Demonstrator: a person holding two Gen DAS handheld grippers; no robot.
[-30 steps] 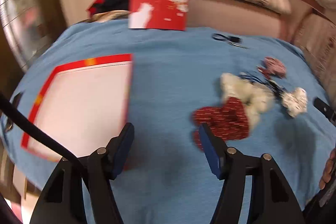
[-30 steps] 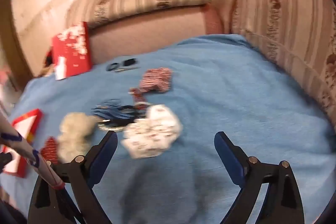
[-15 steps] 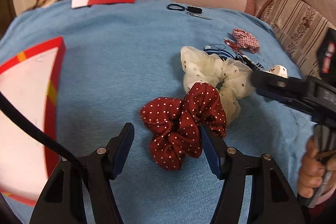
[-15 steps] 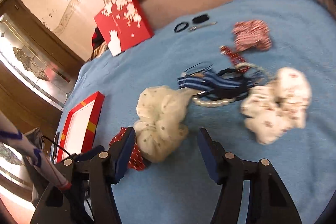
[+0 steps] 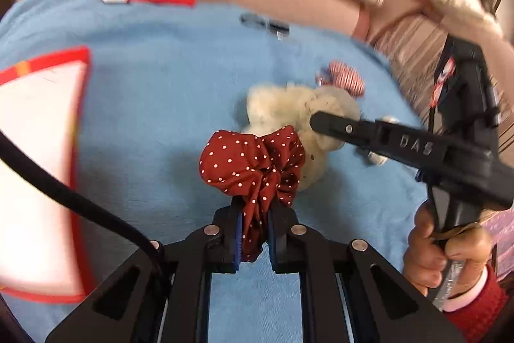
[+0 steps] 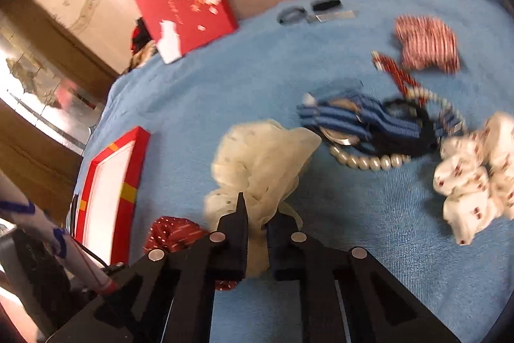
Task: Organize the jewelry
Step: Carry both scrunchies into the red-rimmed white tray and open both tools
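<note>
My left gripper is shut on a dark red scrunchie with white dots, which lies on the blue cloth. My right gripper is shut on a cream scrunchie; in the left wrist view that scrunchie lies just behind the red one, with the right gripper's fingers on it. The red scrunchie shows at the lower left of the right wrist view. An open red box with a white inside lies to the left; the right wrist view also shows it.
A pile with a blue striped band, a pearl bracelet, a white patterned scrunchie and a red-white checked scrunchie lies to the right. The red box lid leans against the sofa at the back. Small dark hair ties lie nearby.
Both grippers have closed: the left on the red dotted scrunchie, the right on the cream scrunchie. Both moved in closer to the scrunchies.
</note>
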